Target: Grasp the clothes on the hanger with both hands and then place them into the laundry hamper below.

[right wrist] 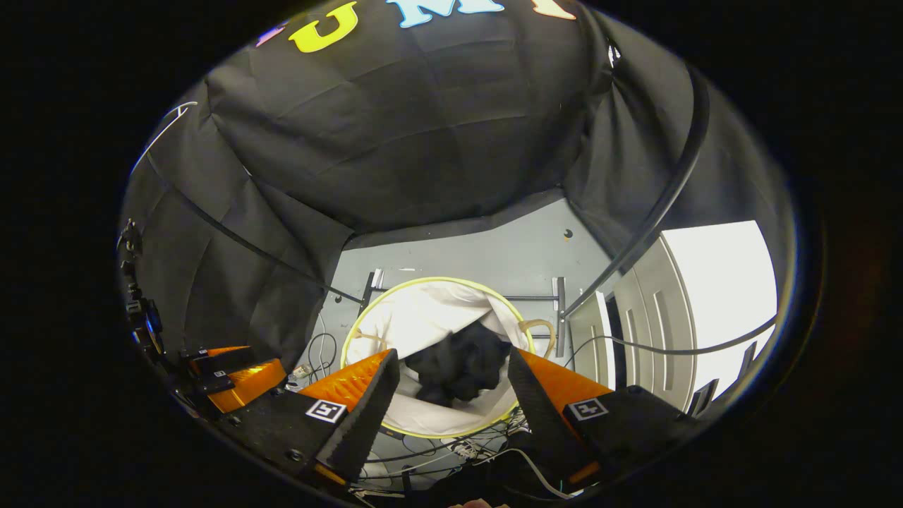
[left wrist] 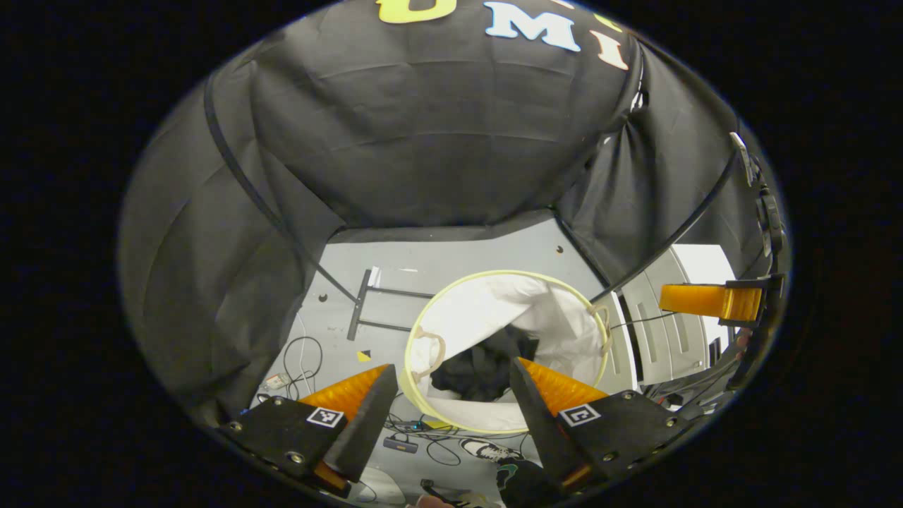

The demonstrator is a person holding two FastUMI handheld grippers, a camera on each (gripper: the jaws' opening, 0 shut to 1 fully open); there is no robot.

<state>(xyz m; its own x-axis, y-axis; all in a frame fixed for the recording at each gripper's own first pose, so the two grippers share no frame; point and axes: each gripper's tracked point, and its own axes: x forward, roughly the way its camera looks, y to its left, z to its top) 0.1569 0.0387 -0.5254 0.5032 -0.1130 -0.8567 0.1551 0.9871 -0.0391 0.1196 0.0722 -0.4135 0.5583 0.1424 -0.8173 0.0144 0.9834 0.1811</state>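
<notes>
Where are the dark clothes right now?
The dark clothes lie inside the white laundry hamper on the floor, seen between the open right gripper fingers.

My booth is dim. Daylight glares at the right, washing out the white panel (right wrist: pixel 719 296) there. Both views bend strongly toward the rims. My fingers (left wrist: pixel 367 416) stay sharp, and the hamper (right wrist: pixel 423 310) interior looks bright.

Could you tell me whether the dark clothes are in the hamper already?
In: the crumpled black clothes lie inside the white, yellow-rimmed round fabric hamper.
</notes>
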